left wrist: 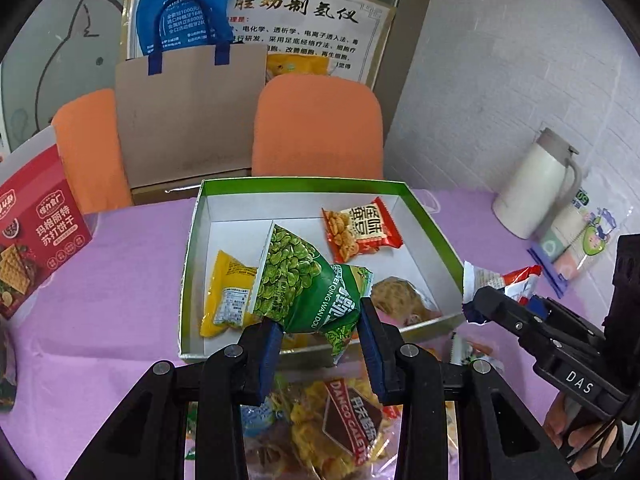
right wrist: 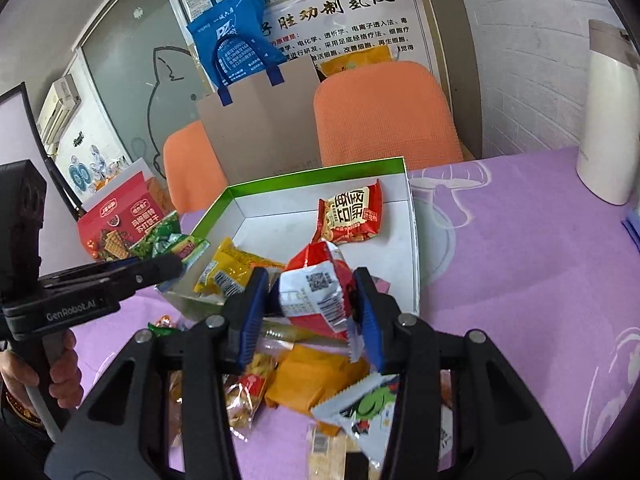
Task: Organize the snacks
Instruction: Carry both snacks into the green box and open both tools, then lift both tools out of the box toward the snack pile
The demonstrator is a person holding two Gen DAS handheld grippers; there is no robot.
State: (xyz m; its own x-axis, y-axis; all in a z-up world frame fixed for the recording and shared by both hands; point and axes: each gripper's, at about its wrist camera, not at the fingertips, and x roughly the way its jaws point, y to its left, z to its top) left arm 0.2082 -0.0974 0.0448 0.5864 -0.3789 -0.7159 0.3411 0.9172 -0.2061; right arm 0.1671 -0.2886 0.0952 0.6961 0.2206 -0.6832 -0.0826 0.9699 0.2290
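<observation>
My left gripper (left wrist: 320,320) is shut on a green pea snack packet (left wrist: 308,280), held over the near edge of a shallow white box with a green rim (left wrist: 304,185). In the box lie a yellow packet (left wrist: 226,294), an orange-red packet (left wrist: 360,229) and a clear-wrapped brown snack (left wrist: 404,296). My right gripper (right wrist: 310,300) is shut on a red-and-white packet (right wrist: 320,292), just short of the box's near edge (right wrist: 416,240). The right gripper shows at the right of the left wrist view (left wrist: 504,304). A pile of loose snack packets (right wrist: 312,380) lies under both grippers.
A red biscuit box (left wrist: 36,236) stands at the left on the purple tablecloth (right wrist: 520,280). A white thermos (left wrist: 532,188) and a plastic-wrapped pack (left wrist: 576,240) stand at the right. Two orange chairs (left wrist: 316,128) and a paper bag (left wrist: 188,116) are behind the table.
</observation>
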